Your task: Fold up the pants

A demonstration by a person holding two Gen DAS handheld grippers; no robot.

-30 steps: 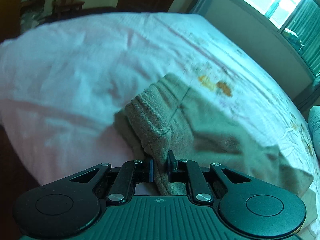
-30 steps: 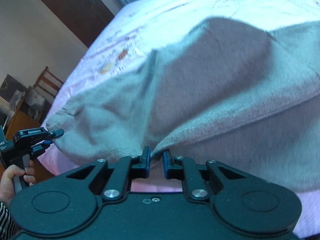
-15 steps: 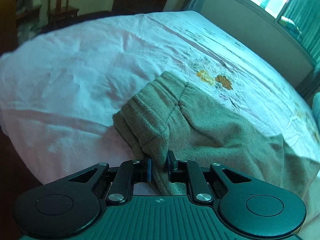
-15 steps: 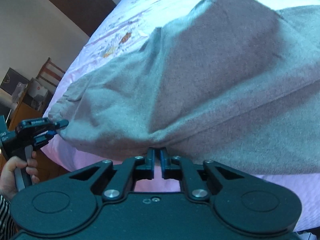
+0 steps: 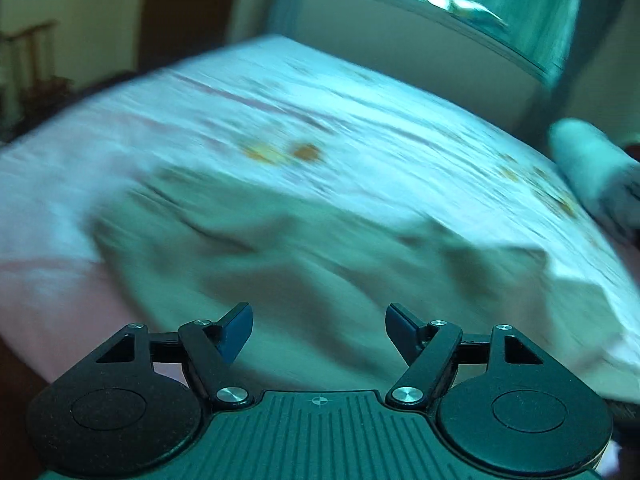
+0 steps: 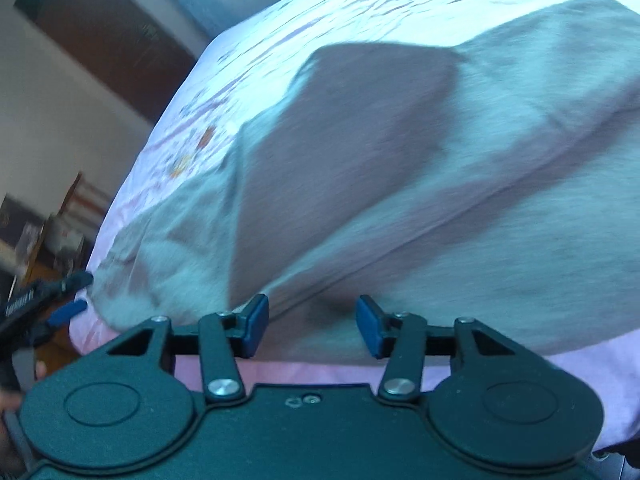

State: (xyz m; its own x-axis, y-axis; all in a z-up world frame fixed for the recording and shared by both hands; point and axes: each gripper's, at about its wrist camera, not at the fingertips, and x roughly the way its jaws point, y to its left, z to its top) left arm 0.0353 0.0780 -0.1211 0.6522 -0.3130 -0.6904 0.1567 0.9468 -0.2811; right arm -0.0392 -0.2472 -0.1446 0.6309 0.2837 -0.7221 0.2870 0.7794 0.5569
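Pants (image 6: 420,168) lie loose on bed (image 5: 360,92); left gripper (image 5: 319,330) and right gripper (image 6: 312,326) both spread, empty (left view blurred). I regrip edges evenly.

Left hand-held gripper (image 5: 319,330) and right hand-held gripper (image 6: 312,326) both gape wide, holding nothing.

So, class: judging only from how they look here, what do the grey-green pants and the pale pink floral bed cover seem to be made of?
Grey-green pants: apparently a thick, soft knit such as fleece or sweatshirt cotton; the surface looks matte and slightly fuzzy, and it folds in rounded, bulky creases. Pale pink floral bed cover: likely thin woven cotton, matte, with fine sharp wrinkles and a flat flower pattern. Motion blur hides any weave in the left wrist view.
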